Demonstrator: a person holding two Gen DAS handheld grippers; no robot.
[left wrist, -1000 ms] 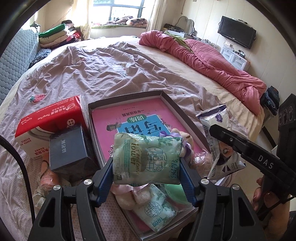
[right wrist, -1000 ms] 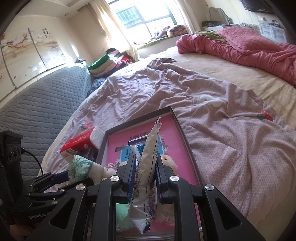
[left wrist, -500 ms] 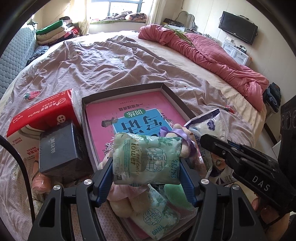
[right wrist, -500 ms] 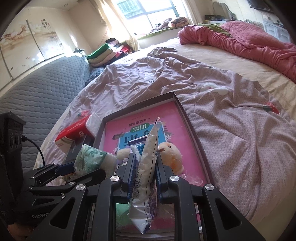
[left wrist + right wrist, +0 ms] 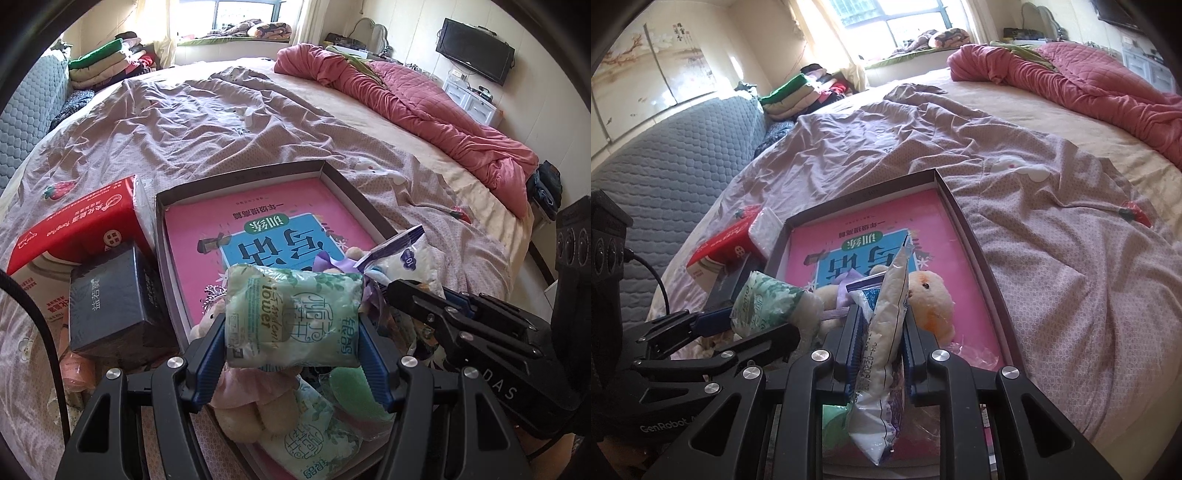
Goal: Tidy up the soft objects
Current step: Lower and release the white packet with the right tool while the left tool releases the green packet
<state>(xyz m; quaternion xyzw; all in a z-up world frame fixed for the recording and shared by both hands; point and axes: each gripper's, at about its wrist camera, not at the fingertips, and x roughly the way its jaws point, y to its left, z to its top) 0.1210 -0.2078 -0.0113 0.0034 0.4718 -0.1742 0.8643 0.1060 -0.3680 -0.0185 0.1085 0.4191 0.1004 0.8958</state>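
My left gripper (image 5: 293,332) is shut on a green tissue pack (image 5: 291,317) and holds it above the near end of a dark shallow box (image 5: 240,175) that has a pink book (image 5: 258,218) in it. My right gripper (image 5: 881,332) is shut on a white and purple plastic packet (image 5: 882,332), also over the box (image 5: 960,210). Under the grippers in the box lie a plush toy (image 5: 929,299), another green tissue pack (image 5: 310,435) and a green sponge-like piece (image 5: 351,391). The right gripper shows in the left wrist view (image 5: 399,288).
The box lies on a bed with a mauve cover (image 5: 207,122). A red tissue box (image 5: 77,225) and a dark blue box (image 5: 110,295) stand left of it. A pink quilt (image 5: 424,99) is bunched at the far right. A grey padded headboard (image 5: 665,155) runs along the left.
Both grippers have moved forward over the box with their packs still held. The right gripper has come closer to the left one.
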